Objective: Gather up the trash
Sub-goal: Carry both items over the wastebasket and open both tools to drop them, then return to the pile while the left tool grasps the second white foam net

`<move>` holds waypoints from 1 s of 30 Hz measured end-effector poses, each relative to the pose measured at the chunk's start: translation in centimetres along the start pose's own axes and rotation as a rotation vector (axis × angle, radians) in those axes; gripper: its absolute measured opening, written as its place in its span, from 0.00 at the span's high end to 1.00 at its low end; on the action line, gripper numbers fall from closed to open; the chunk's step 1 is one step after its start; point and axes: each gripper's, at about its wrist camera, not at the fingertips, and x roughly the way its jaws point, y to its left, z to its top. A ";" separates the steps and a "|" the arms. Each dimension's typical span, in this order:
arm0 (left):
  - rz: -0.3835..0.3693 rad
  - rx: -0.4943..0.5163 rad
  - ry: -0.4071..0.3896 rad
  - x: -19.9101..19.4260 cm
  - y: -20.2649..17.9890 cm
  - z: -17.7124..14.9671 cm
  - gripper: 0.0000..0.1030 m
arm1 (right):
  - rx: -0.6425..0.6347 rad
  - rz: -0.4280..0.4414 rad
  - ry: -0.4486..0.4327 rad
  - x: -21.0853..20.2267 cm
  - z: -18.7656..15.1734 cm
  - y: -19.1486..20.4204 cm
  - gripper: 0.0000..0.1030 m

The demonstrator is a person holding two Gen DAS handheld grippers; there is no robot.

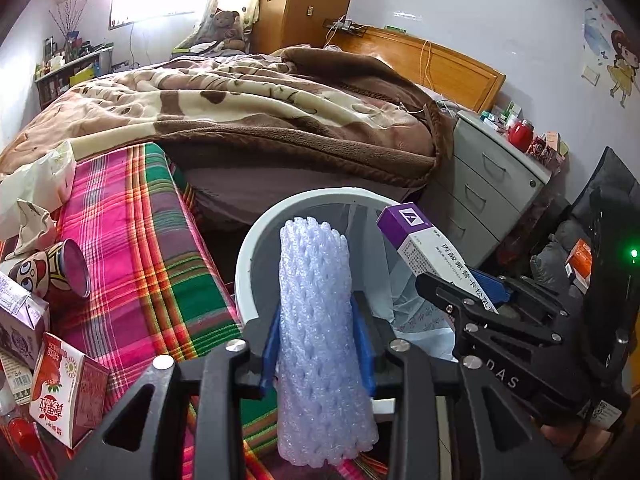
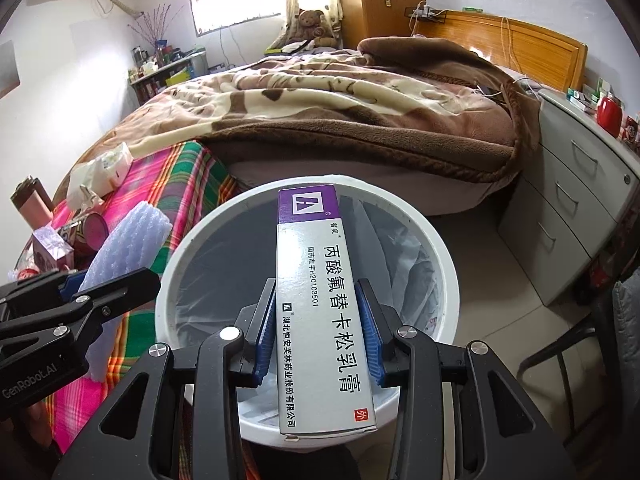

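My left gripper (image 1: 318,344) is shut on a white foam net sleeve (image 1: 320,340), held upright at the near rim of a white trash bin (image 1: 246,264) lined with a clear bag. My right gripper (image 2: 318,332) is shut on a long purple-and-white medicine box (image 2: 320,312), held over the open bin (image 2: 440,240). In the left wrist view the right gripper (image 1: 476,296) and its box (image 1: 424,248) sit over the bin's right side. In the right wrist view the left gripper (image 2: 76,292) and the foam sleeve (image 2: 128,248) are at the bin's left.
On the plaid cloth (image 1: 140,248) to the left lie a red drink carton (image 1: 64,388), a purple carton (image 1: 20,320), a cartoon paper cup (image 1: 52,268) and crumpled paper (image 1: 32,188). A bed with a brown blanket (image 1: 260,112) is behind; grey drawers (image 1: 492,184) stand right.
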 end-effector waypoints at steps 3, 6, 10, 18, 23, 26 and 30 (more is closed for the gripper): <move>-0.006 -0.007 -0.002 0.1 0.1 0.0 0.39 | -0.007 -0.011 0.005 0.2 0.0 -0.1 0.62; -0.001 -0.007 -0.007 0.0 0.3 0.0 0.38 | -0.007 -0.026 0.008 0.2 0.0 -0.2 0.62; -0.004 -0.014 -0.011 -0.5 0.6 -0.1 0.34 | -0.016 -0.031 -0.001 -0.3 -0.1 0.0 0.51; 0.006 -0.024 -0.041 -2.3 1.6 -0.5 0.33 | -0.018 -0.032 -0.031 -1.2 -0.1 0.8 0.40; 0.032 -0.042 -0.064 -3.7 2.7 -1.0 0.33 | -0.018 -0.015 -0.051 -1.9 0.0 1.8 0.40; 0.045 -0.061 -0.073 -4.6 3.7 -1.3 0.33 | -0.022 -0.001 -0.065 -2.4 0.0 2.7 0.40; 0.073 -0.075 -0.094 -5.8 5.0 -1.9 0.32 | -0.032 0.020 -0.081 -2.8 0.0 4.1 0.40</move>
